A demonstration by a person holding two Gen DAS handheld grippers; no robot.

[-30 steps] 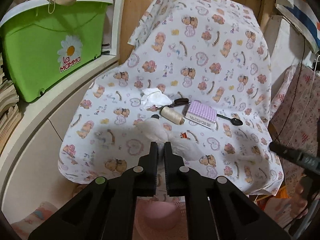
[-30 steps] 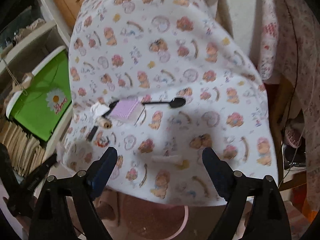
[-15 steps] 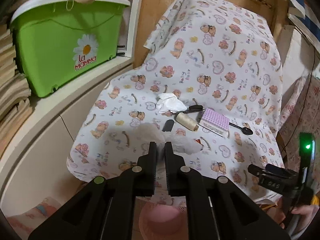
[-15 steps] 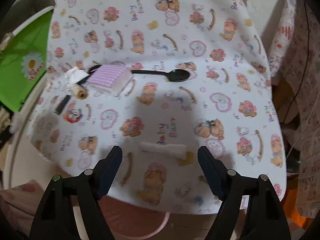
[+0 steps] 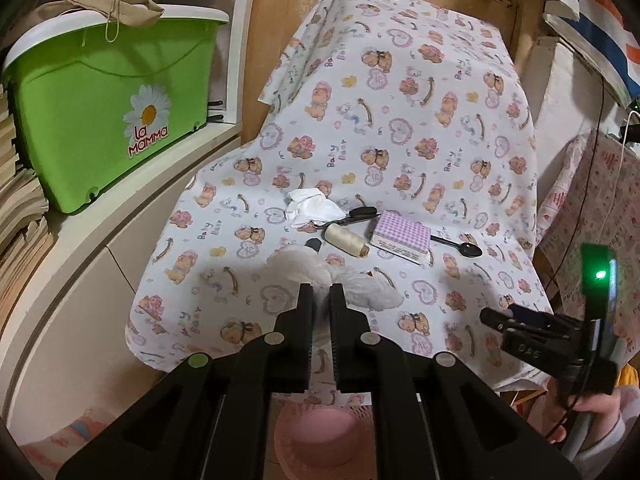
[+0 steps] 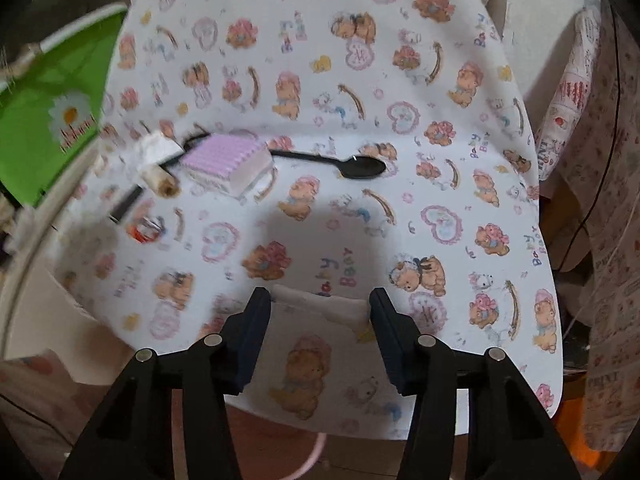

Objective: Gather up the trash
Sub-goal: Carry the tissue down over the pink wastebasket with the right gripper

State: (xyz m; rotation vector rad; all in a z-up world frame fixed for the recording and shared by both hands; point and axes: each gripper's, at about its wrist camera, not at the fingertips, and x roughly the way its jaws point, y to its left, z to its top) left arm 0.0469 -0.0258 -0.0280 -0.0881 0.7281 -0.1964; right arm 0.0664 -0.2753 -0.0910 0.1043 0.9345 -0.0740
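Paper scrap (image 6: 320, 303) lies flat between right gripper (image 6: 320, 300) fingers, jaws closing, pads not yet pressing. Left gripper (image 5: 320, 292) clenched on white tissue wad (image 5: 360, 284).

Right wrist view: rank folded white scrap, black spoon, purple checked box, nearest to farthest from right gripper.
1. Folded white scrap: between the closing jaws of the right gripper.
2. Black spoon: farther up, slightly right.
3. Purple checked box: up left; close to the spoon's distance.

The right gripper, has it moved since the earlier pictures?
Yes. The right gripper has come down toward the cloth; its closing jaws now flank the white scrap, which earlier lay ahead.
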